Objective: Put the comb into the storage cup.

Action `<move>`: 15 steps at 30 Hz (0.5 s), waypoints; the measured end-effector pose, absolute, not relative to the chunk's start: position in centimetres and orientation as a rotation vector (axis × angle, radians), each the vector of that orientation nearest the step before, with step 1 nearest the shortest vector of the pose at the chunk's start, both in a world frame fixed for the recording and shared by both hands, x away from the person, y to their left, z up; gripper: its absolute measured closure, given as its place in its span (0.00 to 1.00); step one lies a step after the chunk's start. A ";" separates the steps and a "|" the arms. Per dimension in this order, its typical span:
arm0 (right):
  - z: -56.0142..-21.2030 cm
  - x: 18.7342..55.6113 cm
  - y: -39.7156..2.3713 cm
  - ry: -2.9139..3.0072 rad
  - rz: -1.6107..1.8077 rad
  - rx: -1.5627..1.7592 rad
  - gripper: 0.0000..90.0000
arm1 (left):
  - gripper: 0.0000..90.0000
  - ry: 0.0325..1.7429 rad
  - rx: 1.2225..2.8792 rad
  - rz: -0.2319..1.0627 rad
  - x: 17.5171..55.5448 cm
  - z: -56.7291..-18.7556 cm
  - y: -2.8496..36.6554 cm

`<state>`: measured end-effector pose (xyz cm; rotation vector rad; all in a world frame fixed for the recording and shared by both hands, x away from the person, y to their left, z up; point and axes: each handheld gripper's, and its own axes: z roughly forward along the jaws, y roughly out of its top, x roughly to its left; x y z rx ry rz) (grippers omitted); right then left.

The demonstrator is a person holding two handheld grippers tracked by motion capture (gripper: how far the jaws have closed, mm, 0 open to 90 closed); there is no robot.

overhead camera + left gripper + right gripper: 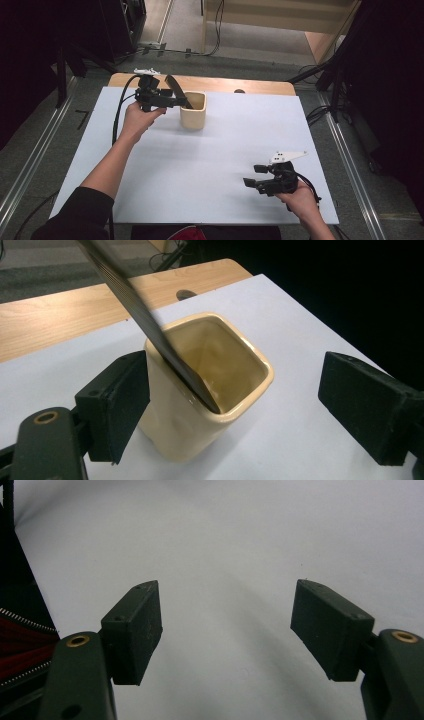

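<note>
A cream square cup (194, 111) (210, 390) stands upright at the back of the white sheet (200, 165). A flat black ribbed strip (175, 89) (145, 320) leans in it, its upper end tilted back and to the left. My left gripper (183, 103) (240, 410) is open at the cup's left side. In the left gripper view the cup sits between the jaws, with one pad (117, 405) close by its wall and the other well apart. My right gripper (254, 176) (227, 630) is open over bare sheet at the front right, with nothing between its jaws.
A strip of bare wooden tabletop (220, 84) runs behind the sheet. A red piece with a zipper (20, 640) lies at the near edge. Cables (215, 30) and dark stands (340, 75) sit on the floor beyond and to the right.
</note>
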<state>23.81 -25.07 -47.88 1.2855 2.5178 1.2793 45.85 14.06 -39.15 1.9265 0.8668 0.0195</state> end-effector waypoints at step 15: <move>-47.9 23.8 -25.1 2.518 1.276 1.291 0.29 | 0.16 0.878 1.921 0.002 44.7 -39.9 15.7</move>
